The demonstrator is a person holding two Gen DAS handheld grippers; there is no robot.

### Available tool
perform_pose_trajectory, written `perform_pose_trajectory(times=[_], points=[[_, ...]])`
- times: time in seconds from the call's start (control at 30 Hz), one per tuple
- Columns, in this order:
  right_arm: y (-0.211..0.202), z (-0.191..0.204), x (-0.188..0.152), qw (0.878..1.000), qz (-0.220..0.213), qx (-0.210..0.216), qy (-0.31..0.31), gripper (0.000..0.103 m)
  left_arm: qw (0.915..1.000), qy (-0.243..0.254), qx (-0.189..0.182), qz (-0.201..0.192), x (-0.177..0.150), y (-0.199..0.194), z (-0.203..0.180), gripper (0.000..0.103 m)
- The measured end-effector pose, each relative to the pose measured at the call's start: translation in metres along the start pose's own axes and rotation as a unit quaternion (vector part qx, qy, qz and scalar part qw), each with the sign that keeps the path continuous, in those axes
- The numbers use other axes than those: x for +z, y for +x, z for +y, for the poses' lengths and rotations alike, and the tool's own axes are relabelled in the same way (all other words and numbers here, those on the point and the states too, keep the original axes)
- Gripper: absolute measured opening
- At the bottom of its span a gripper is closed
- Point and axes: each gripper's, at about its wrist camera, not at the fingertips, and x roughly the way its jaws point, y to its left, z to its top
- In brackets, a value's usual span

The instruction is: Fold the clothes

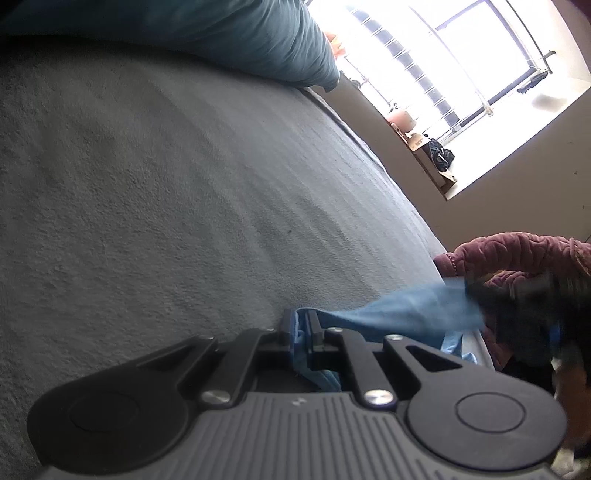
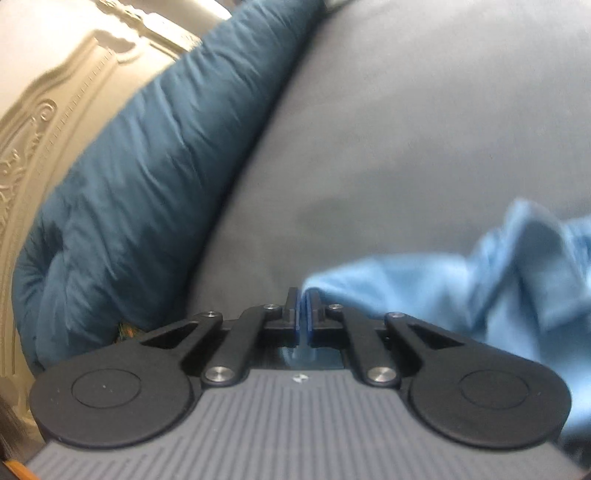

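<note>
A light blue garment is held between both grippers above a grey bed. My left gripper is shut on one edge of it, and the cloth stretches off to the right toward the blurred right gripper. In the right wrist view my right gripper is shut on another edge of the blue garment, which bunches and hangs to the right over the grey bed.
A teal duvet lies at the head of the bed and also shows in the right wrist view, against a carved cream headboard. A maroon quilted garment lies at the bed's right edge. A bright window is beyond.
</note>
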Motion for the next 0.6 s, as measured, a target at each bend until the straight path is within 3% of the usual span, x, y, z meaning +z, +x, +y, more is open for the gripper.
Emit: perform_pose_trajectory(times=[0.13,0.33,0.47,0.6], points=[[0.021,0.015,0.032,0.999,-0.024,0.009,-0.024,0.0,1.0,0.005,0.007,-0.003,-0.003,-0.008,0.001,0.007],[0.075,0.033,0.059,0.997,-0.021,-0.009,-0.076,0.0,0.9995,0.028,0.012,-0.003,-0.008,-0.018,-0.001,0.007],[0.072,0.022,0.054,1.0,-0.008,0.014,-0.014,0.004,0.9997,0.023,0.006,-0.002,-0.008,-0.016,0.004,0.007],[0.049,0.007,0.039,0.999,0.02,0.006,0.051,0.008,0.9998,0.02,0.001,-0.003,-0.007,-0.011,0.007,0.009]])
